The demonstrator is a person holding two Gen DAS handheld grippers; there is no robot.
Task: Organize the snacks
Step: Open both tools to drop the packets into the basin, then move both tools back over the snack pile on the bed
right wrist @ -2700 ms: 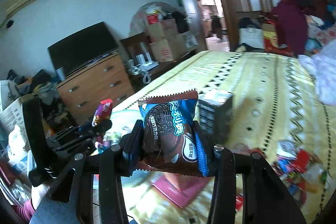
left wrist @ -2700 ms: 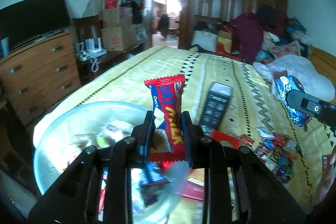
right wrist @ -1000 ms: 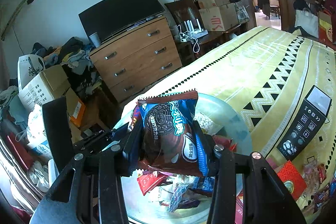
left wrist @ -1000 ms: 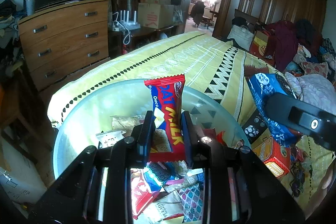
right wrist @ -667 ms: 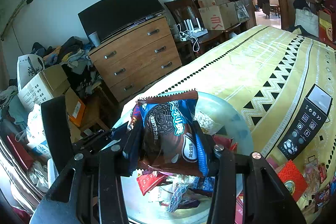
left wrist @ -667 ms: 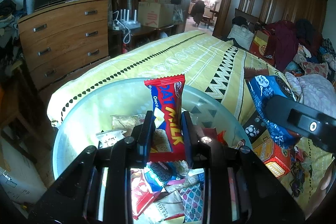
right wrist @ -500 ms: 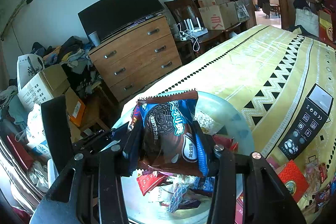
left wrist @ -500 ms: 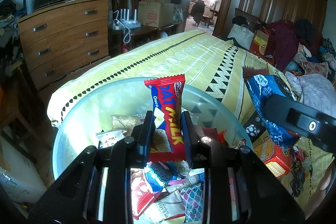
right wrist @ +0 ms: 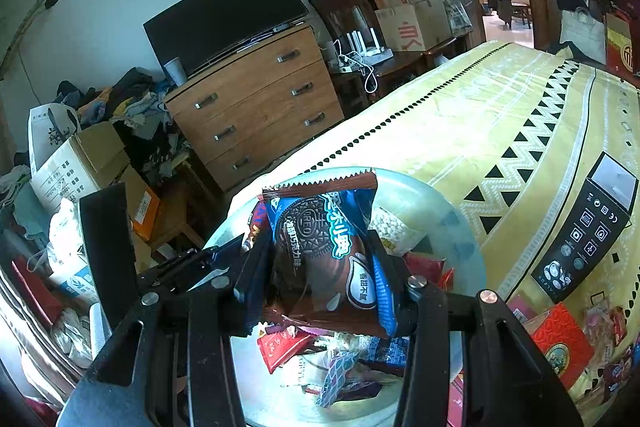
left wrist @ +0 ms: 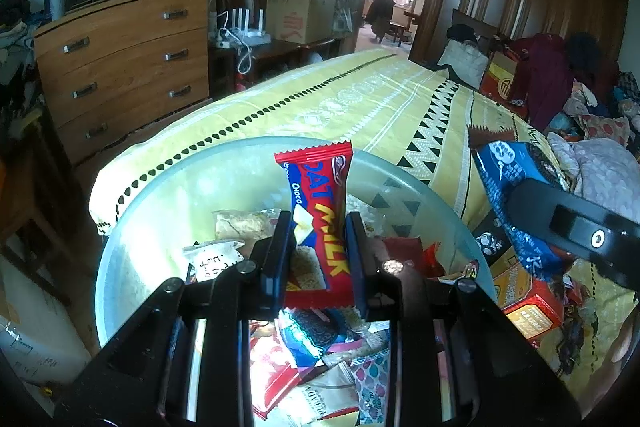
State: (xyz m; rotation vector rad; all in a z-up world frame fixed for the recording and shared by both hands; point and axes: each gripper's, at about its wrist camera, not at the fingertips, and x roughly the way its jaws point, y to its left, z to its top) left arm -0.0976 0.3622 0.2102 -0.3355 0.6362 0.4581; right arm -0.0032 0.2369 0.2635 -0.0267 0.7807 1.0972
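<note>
Bar (left wrist: 316, 219) clamped mid-body in left hand-held gripper (left wrist: 317, 247); cookie pack (right wrist: 324, 251) pinched in right hand-held gripper (right wrist: 320, 267). Both over bowl (left wrist: 160, 187). Judged light, crinkly, slippery film; contents crushable; grip mid-body gently.

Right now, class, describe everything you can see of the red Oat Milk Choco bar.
The red Oat Milk Choco bar is a glossy wrapper with crimped zigzag ends, a blue band and yellow lettering. It stands upright, clamped at its lower half between the left gripper pads, above the translucent bowl of mixed snacks, touching nothing else.
</note>
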